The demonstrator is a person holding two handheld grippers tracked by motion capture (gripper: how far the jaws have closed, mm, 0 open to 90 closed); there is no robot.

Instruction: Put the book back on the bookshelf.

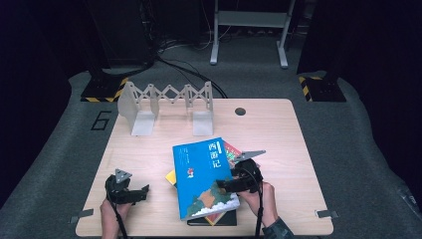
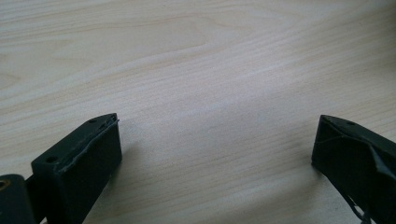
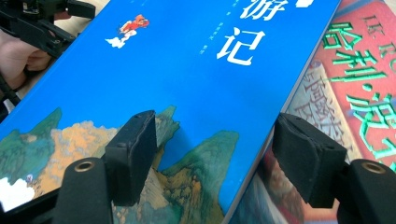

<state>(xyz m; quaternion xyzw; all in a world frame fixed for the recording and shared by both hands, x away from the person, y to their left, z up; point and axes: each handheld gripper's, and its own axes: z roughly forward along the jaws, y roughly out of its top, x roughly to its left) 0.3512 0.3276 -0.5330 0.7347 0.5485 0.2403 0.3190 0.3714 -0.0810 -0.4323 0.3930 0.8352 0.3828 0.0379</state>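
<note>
Over on the left, our left tool (image 1: 145, 191) sits with its jaws spread wide over bare surface (image 2: 201, 70), nothing between them. Our right tool (image 3: 212, 154) is parted too, straddling the blue book's (image 3: 187, 70) right edge, one jaw on the cover, the other over the red book (image 3: 355, 70) underneath. No squeeze that we can see.

Table (image 1: 278, 129): bare wood lay open left of the book stack (image 1: 206, 179) and along the right edge; folding bookstand (image 1: 166, 107) blocked the far left edge.
</note>
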